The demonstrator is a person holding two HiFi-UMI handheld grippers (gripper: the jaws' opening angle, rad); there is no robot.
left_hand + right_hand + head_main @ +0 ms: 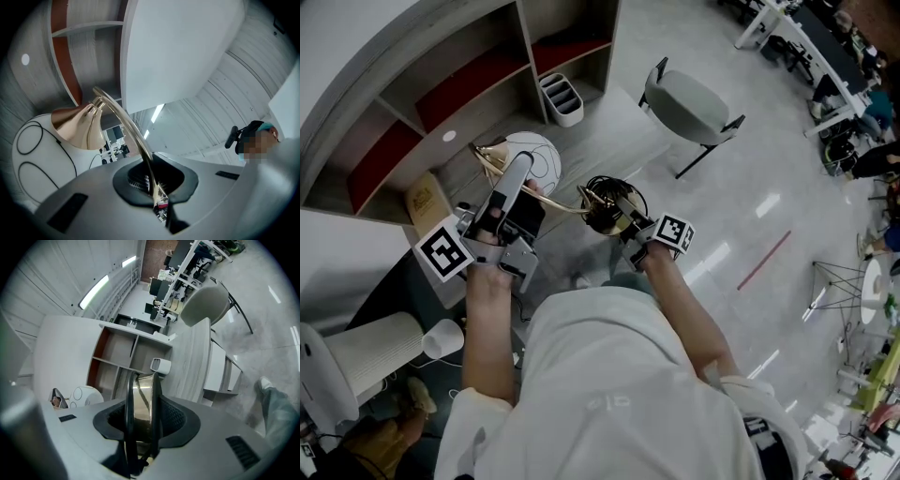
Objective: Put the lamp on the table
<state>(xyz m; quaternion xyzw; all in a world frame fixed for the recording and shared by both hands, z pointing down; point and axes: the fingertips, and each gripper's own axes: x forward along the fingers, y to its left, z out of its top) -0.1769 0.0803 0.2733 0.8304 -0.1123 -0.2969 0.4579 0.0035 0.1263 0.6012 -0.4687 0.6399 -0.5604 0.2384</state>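
Left gripper (157, 199), pinched on neck (125, 125), and right gripper (140, 427), clamped across base (141, 401): lamp (79, 125) is being carried, table (619, 127) not yet reached.

The pale wood table (614, 131) reaches from the middle toward 12 o'clock. A shelf unit (441, 103) with red-backed compartments stands on it at 10 o'clock. A white round object (542, 155) marked with black loops sits on the table. A white slotted holder (562, 98) is at its 12 o'clock and a brown box (427, 199) at its 8 o'clock. On the glossy floor (750, 187) a grey chair (689, 101) stands at 2 o'clock and a red line (764, 261) lies at 3 o'clock.
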